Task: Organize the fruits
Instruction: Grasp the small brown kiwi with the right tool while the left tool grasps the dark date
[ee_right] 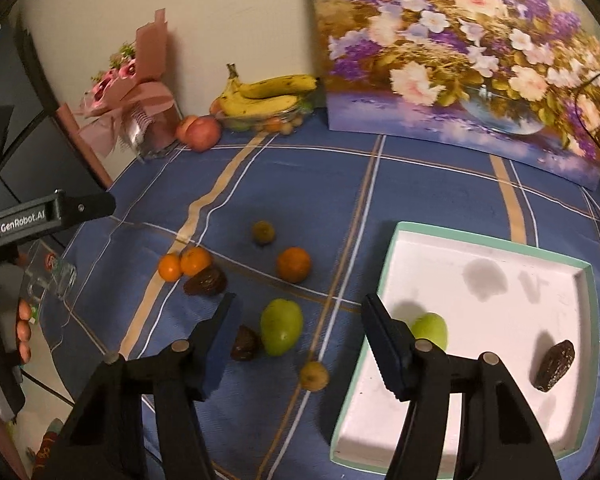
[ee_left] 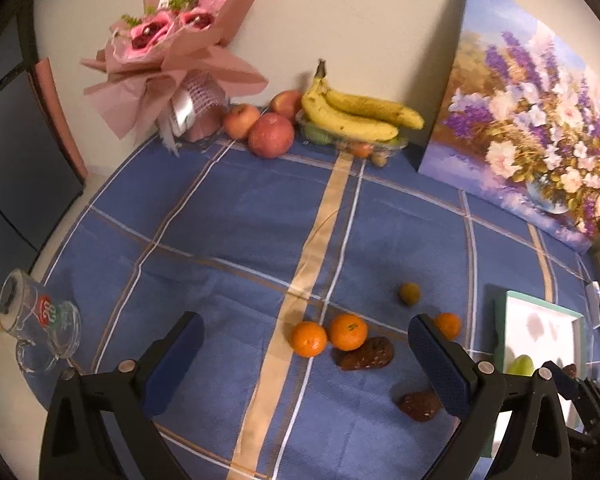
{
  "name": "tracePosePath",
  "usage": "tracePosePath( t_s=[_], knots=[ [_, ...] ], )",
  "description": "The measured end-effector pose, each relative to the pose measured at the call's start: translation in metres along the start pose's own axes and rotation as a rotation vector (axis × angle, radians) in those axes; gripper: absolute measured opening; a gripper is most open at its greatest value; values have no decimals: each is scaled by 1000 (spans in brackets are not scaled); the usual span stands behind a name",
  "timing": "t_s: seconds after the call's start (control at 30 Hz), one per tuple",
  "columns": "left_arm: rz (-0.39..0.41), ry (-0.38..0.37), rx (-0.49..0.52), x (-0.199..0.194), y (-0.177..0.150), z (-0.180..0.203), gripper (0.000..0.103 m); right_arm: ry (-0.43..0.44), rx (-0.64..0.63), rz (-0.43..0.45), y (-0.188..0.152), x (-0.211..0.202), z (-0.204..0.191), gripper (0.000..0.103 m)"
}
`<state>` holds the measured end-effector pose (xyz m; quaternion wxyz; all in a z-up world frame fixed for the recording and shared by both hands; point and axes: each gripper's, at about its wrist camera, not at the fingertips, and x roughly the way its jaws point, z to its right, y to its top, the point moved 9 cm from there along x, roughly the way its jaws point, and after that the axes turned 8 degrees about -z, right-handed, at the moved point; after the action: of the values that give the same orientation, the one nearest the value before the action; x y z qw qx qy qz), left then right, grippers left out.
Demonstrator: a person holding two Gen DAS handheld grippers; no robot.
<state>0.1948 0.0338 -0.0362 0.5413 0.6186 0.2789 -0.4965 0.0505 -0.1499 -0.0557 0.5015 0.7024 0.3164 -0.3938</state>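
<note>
In the right wrist view the right gripper [ee_right: 298,334] sits low in the frame with its jaws spread wide and nothing between them. A green fruit [ee_right: 281,326] lies on the blue checked cloth [ee_right: 420,184] in the gap between the fingers, just beside a dark date [ee_right: 245,344] at the left finger. A small yellowish fruit [ee_right: 314,376] lies below it, toward the bottom centre.

At the right of that frame is the tray [ee_right: 396,236] — white inside, pale green rim. It holds a second green fruit [ee_right: 432,330], partly hidden behind the right finger, and a tray date [ee_right: 556,365] near its right edge.

Mid-frame, left of centre, two oranges [ee_right: 184,264] touch each other with another date [ee_right: 206,282] against them; a lone orange [ee_right: 294,265] sits well apart to their right, and a small olive fruit [ee_right: 263,232] above.

In the left wrist view the left gripper [ee_left: 306,356] is also spread open and empty, hovering over the cloth. The oranges lie between its fingers.

At the back, against the wall: bananas [ee_right: 268,94] on a clear dish, apples [ee_right: 202,132] to their left, a pink bouquet [ee_right: 130,100] at the upper left, and a flower painting [ee_right: 460,60] filling the upper right. A glass mug [ee_left: 36,320] lies tipped at the left edge of the left wrist view.
</note>
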Motion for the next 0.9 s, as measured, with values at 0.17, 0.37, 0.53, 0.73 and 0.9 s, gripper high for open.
tracePosePath(
  t_s=[0.17, 0.37, 0.53, 0.73, 0.9],
  knots=[
    [-54, 18, 14, 17, -7, 1, 103, -1, -11, -39, -5, 10, -2, 51],
    [-92, -7, 37, 29, -12, 11, 102, -10, -14, -114, -16, 26, -1, 43],
    [-140, -40, 49, 43, -19, 23, 102, -22, -27, -172, -27, 40, -2, 41],
    [-202, -83, 50, 63, -29, 38, 102, -40, -27, -231, -38, 55, 2, 41],
    [-249, -108, 51, 79, -38, 51, 99, -53, -29, -264, -44, 64, 5, 40]
  ],
)
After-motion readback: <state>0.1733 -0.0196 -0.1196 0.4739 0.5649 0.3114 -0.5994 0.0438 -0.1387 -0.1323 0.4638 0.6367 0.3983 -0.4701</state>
